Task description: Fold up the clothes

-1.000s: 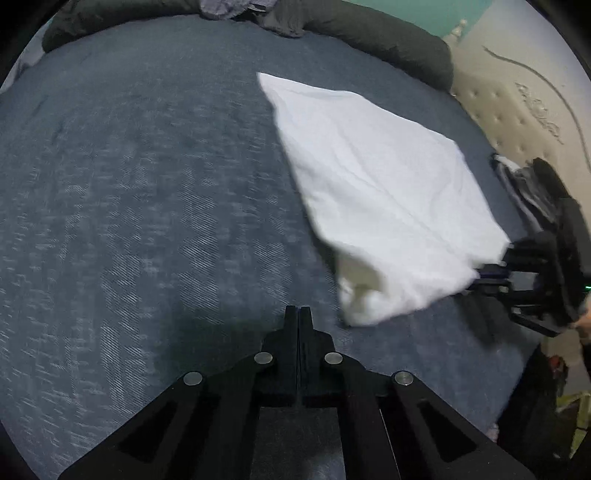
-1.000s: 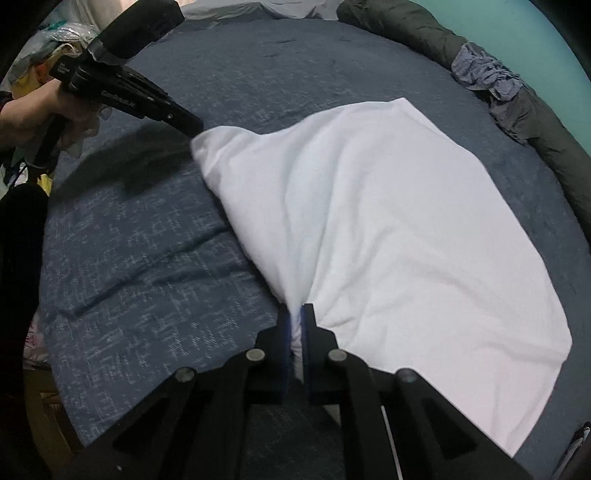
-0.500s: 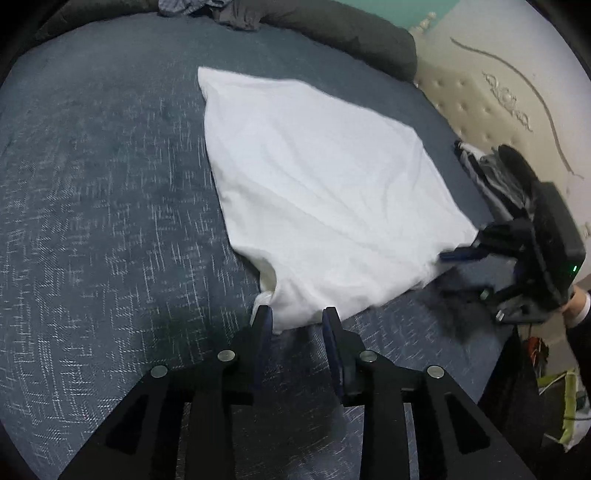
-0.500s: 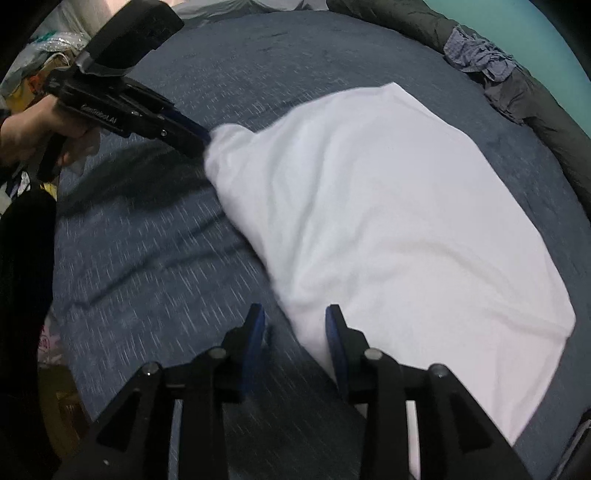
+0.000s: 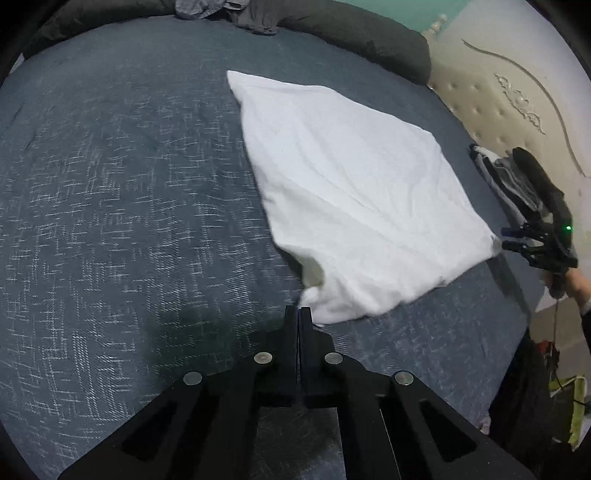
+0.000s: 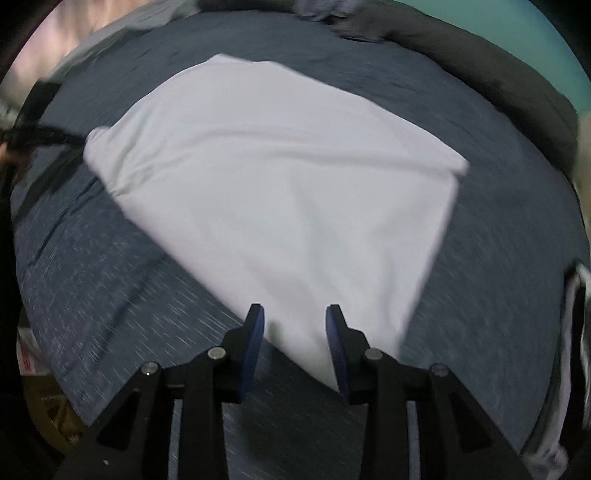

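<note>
A white cloth (image 5: 354,192) lies spread on the dark blue bed (image 5: 110,221), also seen in the right wrist view (image 6: 280,192). My left gripper (image 5: 297,309) is shut, its tips pinching the cloth's bunched near corner; in the right wrist view this gripper (image 6: 74,139) shows blurred at the far left by that corner. My right gripper (image 6: 293,312) hovers over the cloth's near edge, jaws apart and opening, blue pads (image 6: 255,332) touching nothing. In the left wrist view the right gripper (image 5: 511,238) sits just off the cloth's right corner.
A dark bolster (image 5: 369,33) with crumpled grey clothes (image 5: 221,7) runs along the far edge of the bed. A cream tufted headboard (image 5: 498,110) stands at the right. A striped folded garment (image 5: 498,173) lies beside it. A person's hand (image 5: 565,284) holds the right gripper.
My left jaws opened around the cloth's corner and closed again. My right gripper let go of the cloth's edge, opened, and swung sideways along that edge while rolling.
</note>
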The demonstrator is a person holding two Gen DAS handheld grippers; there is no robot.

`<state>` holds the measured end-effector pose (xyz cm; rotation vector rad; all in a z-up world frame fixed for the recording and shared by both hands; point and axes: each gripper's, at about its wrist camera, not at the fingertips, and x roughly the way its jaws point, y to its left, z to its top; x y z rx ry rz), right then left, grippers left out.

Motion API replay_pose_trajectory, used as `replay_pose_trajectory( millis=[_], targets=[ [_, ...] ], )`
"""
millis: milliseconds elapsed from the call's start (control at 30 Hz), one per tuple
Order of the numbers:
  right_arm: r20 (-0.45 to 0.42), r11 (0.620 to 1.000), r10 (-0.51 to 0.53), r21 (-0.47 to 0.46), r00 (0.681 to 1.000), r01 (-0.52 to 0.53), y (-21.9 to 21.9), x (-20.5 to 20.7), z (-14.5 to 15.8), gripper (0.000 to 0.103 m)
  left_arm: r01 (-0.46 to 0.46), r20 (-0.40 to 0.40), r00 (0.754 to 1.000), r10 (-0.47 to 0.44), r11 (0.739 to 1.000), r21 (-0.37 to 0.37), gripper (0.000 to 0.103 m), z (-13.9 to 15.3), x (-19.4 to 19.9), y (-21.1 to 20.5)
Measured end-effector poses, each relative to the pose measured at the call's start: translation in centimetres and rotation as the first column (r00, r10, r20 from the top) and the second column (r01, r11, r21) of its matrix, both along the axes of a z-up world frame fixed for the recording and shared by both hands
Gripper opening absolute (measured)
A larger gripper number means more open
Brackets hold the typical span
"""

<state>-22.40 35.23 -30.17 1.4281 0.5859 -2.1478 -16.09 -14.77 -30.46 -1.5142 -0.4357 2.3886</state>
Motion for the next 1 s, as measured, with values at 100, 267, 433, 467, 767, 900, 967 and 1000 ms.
replay_pose_trajectory(
  millis=[100, 267, 433, 467, 767, 900, 967, 1000],
  targets=[
    [0.018, 0.999, -0.031, 0.023, 0.999, 0.031, 2.0, 0.4, -0.4, 0.046, 0.002, 0.004, 1.0, -0.002, 0.999, 0.036, 0.003, 0.1, -0.8, 1.1],
    [0.086, 0.986, -0.16, -0.024, 0.983, 0.163, 5.4, 0.0, -1.1, 0.046, -0.035, 0.014, 0.999, 0.034, 0.996, 0.081, 0.041, -0.1, -1.8, 2.3],
    [0.193, 0.92, -0.328, -0.158, 0.925, 0.359, 9.3, -1.1, -1.4, 0.046, -0.032, 0.026, 0.999, 0.029, 0.996, 0.086, 0.04, -0.7, -2.6, 2.7],
    [0.218, 0.898, -0.357, -0.186, 0.908, 0.398, 10.0, -1.2, -1.5, 0.046, -0.032, 0.028, 0.999, 0.03, 0.995, 0.089, 0.04, -0.8, -2.9, 2.9],
    [0.333, 0.842, -0.395, -0.241, 0.856, 0.482, 10.8, -0.8, -3.7, 0.017, -0.044, 0.05, 0.998, 0.039, 0.994, 0.104, 0.007, -1.8, -3.4, 3.1],
    [0.325, 0.822, -0.413, -0.271, 0.851, 0.502, 11.5, -0.5, -3.2, 0.003, -0.05, 0.026, 0.998, 0.049, 0.997, 0.054, 0.006, -0.6, -3.2, 3.4],
    [0.305, 0.826, -0.404, -0.284, 0.862, 0.487, 11.8, -0.3, -1.7, 0.003, -0.051, 0.011, 0.999, 0.051, 0.998, 0.027, 0.006, 0.2, -2.9, 3.2],
    [0.294, 0.83, -0.398, -0.29, 0.869, 0.477, 11.9, -0.2, -0.8, 0.003, -0.05, 0.013, 0.999, 0.05, 0.998, 0.025, 0.006, 0.6, -2.7, 3.0]
  ],
)
